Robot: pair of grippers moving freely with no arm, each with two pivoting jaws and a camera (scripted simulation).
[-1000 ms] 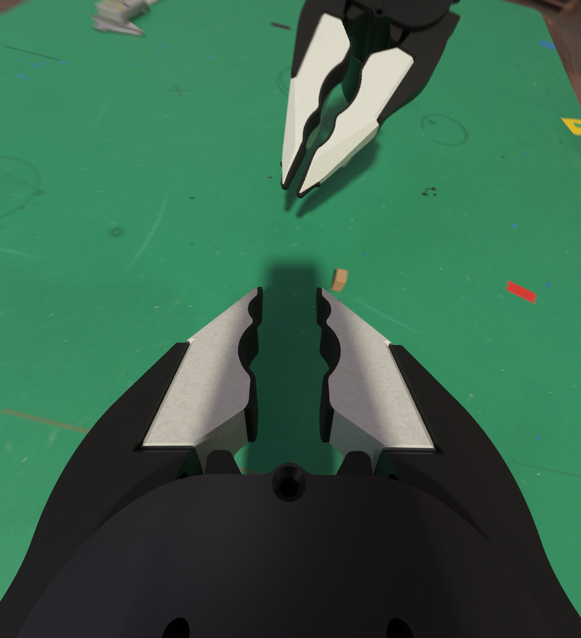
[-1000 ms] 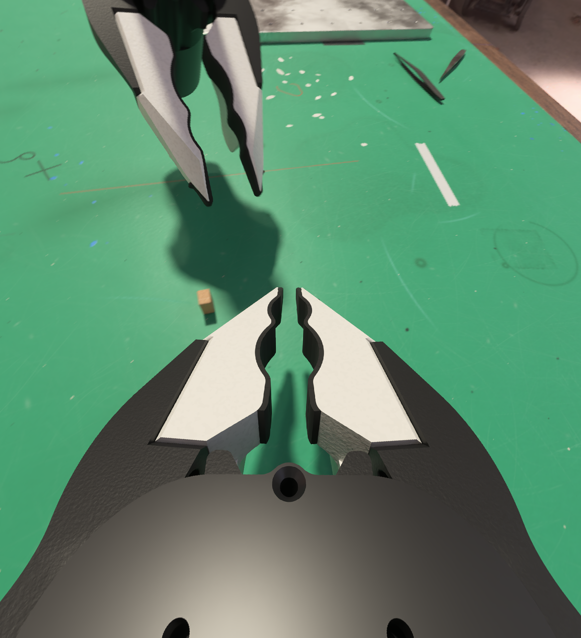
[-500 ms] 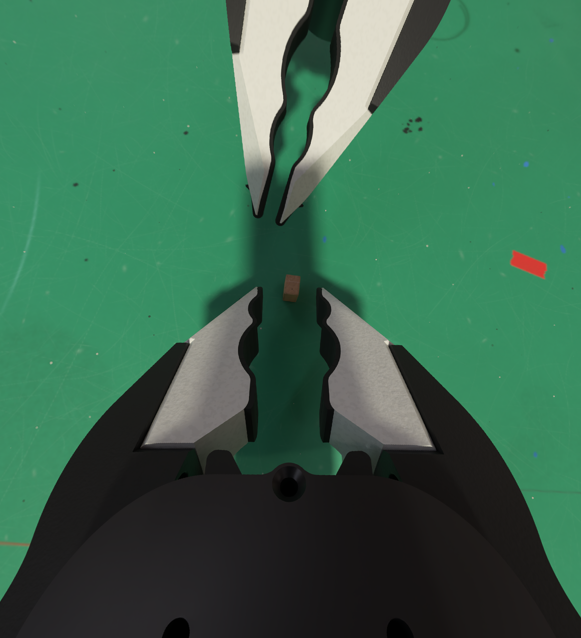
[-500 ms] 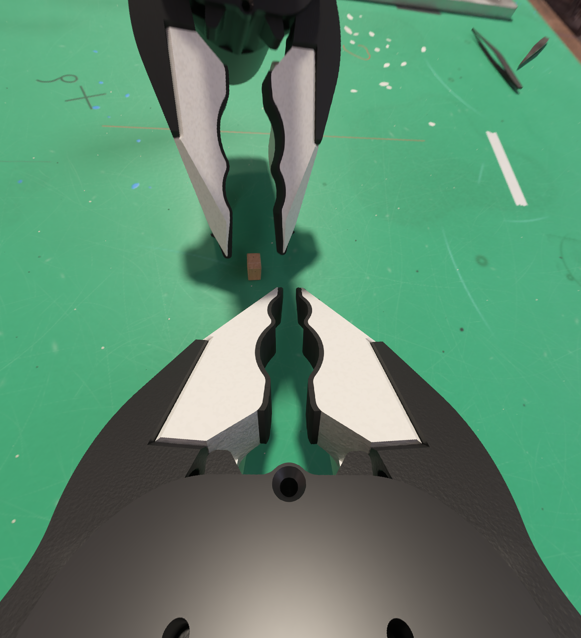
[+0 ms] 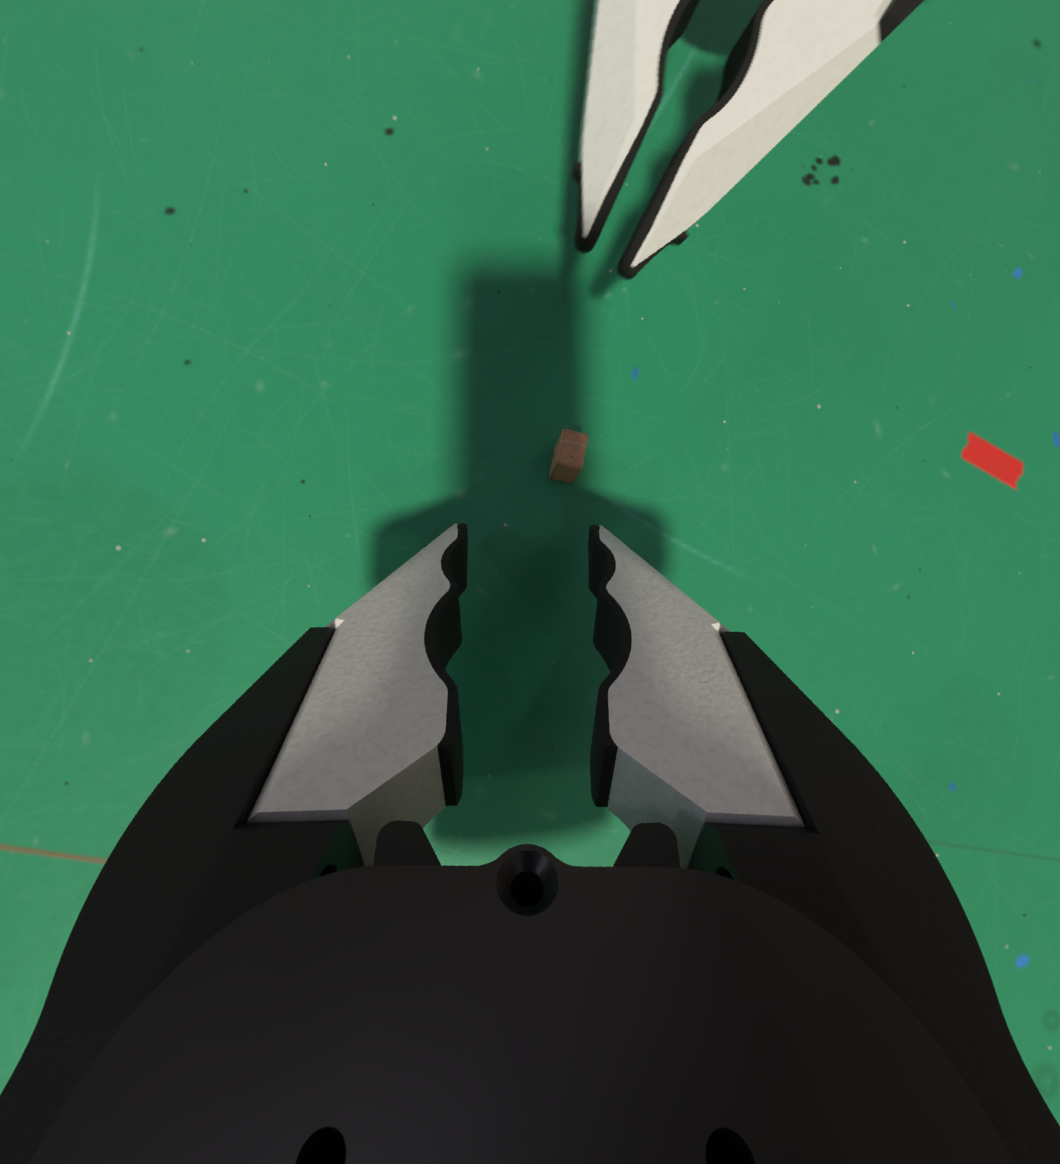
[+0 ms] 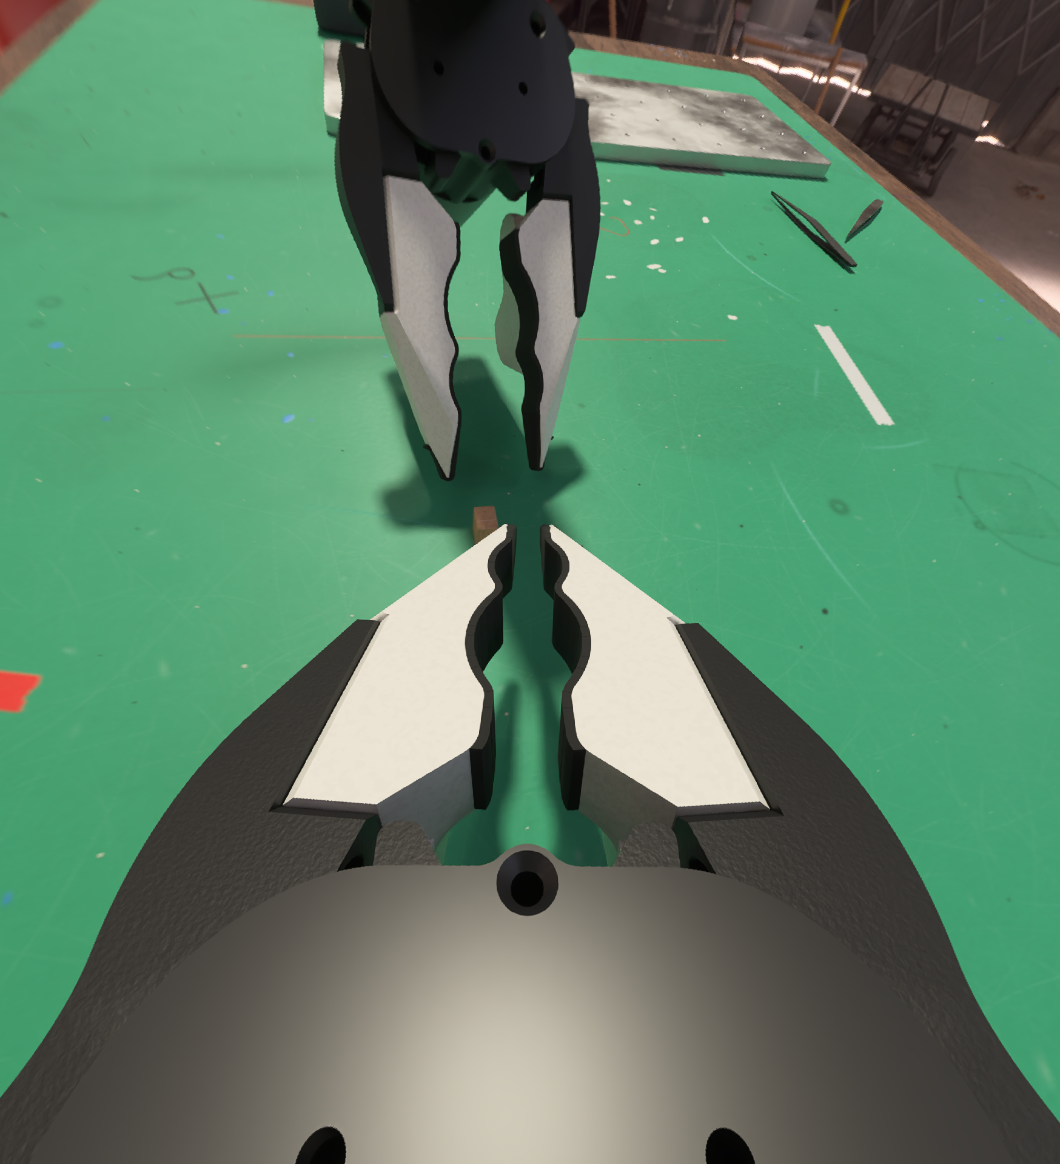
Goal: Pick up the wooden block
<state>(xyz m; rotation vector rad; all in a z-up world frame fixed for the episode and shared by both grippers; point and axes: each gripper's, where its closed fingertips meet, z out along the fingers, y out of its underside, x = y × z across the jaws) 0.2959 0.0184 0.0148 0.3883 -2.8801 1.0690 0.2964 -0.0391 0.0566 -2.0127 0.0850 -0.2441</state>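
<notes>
Wooden block [image 5: 569, 456] lies just ahead of downward-tilted, parted left gripper [image 5: 527, 526]

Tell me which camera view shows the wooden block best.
The left wrist view. There the wooden block stands whole on the green mat, ahead of the open left gripper, with its top and sides visible. In the right wrist view the right gripper hides part of it; only its upper portion peeks out past the left fingertip.
</notes>
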